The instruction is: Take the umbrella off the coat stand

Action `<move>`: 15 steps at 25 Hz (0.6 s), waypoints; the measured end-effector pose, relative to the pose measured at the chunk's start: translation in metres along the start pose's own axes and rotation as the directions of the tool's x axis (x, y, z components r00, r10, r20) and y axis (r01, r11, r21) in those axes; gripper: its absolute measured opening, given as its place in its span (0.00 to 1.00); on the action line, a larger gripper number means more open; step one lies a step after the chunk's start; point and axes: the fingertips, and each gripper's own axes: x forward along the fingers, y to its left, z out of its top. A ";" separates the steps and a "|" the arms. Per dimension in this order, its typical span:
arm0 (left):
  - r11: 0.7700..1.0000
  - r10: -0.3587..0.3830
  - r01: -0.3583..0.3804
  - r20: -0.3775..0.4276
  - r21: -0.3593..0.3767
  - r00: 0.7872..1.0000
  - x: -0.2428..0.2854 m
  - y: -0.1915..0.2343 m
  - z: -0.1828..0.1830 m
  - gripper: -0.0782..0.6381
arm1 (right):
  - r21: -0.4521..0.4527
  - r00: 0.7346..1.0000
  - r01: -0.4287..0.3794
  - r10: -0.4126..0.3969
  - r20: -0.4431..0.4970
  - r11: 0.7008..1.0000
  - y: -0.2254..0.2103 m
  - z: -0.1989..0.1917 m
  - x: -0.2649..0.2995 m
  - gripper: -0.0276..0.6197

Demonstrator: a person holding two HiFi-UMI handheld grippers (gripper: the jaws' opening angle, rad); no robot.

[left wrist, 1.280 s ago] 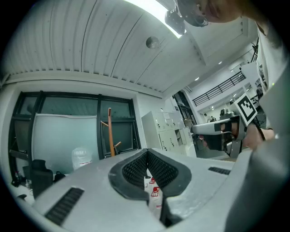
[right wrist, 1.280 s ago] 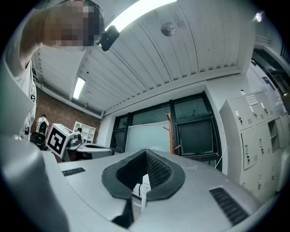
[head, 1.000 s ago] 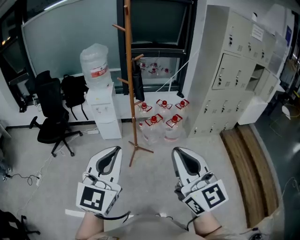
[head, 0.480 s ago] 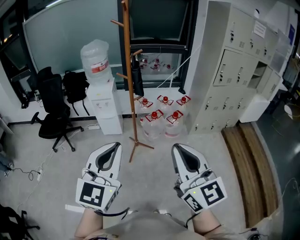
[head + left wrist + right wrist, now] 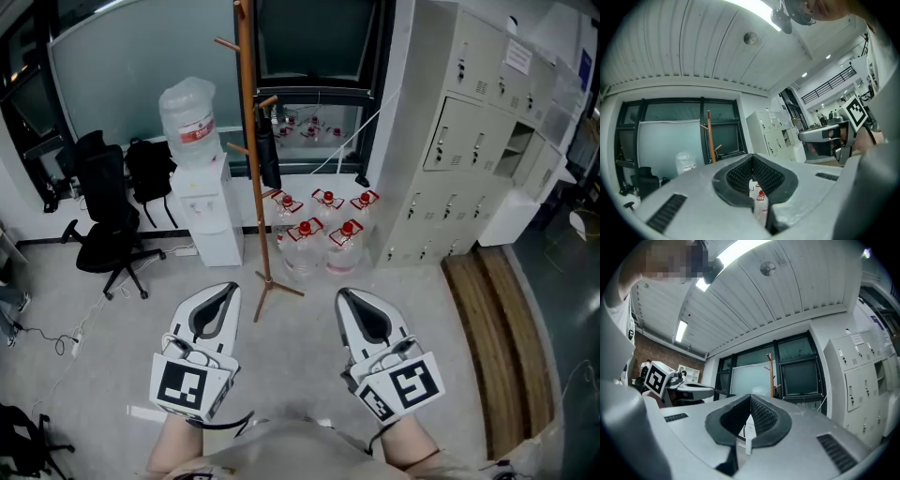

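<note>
A tall wooden coat stand [image 5: 247,159] stands on the floor in front of the dark window. On one of its pegs hangs a folded black umbrella [image 5: 269,157], straight down beside the pole. My left gripper [image 5: 228,288] and right gripper [image 5: 344,295] are held side by side low in the head view, well short of the stand's foot. Both point toward it, shut and holding nothing. The pole [image 5: 709,136] shows far off above the jaws in the left gripper view. In the right gripper view the stand [image 5: 771,373] is also distant.
A water dispenser [image 5: 204,206] with a bottle on top stands left of the stand. Several water jugs [image 5: 319,239] sit on the floor to its right. Grey lockers [image 5: 469,141] fill the right side, and wooden flooring [image 5: 492,328] runs along them. An office chair [image 5: 105,239] and a bag [image 5: 150,183] are at the left.
Both grippers have drifted slightly left and forward in the head view, staying shut. The umbrella hangs on the stand as before.
</note>
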 end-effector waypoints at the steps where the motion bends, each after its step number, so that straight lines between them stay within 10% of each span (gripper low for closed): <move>1: 1.000 0.002 -0.002 -0.003 0.004 1.000 0.001 -0.003 0.000 0.12 | 0.002 1.000 0.000 0.000 -0.004 1.000 -0.002 -0.002 -0.002 0.05; 15: 0.999 0.001 0.001 -0.054 0.043 0.999 0.008 -0.042 -0.016 0.12 | 0.026 1.000 -0.020 0.020 -0.024 0.999 -0.021 -0.021 -0.022 0.05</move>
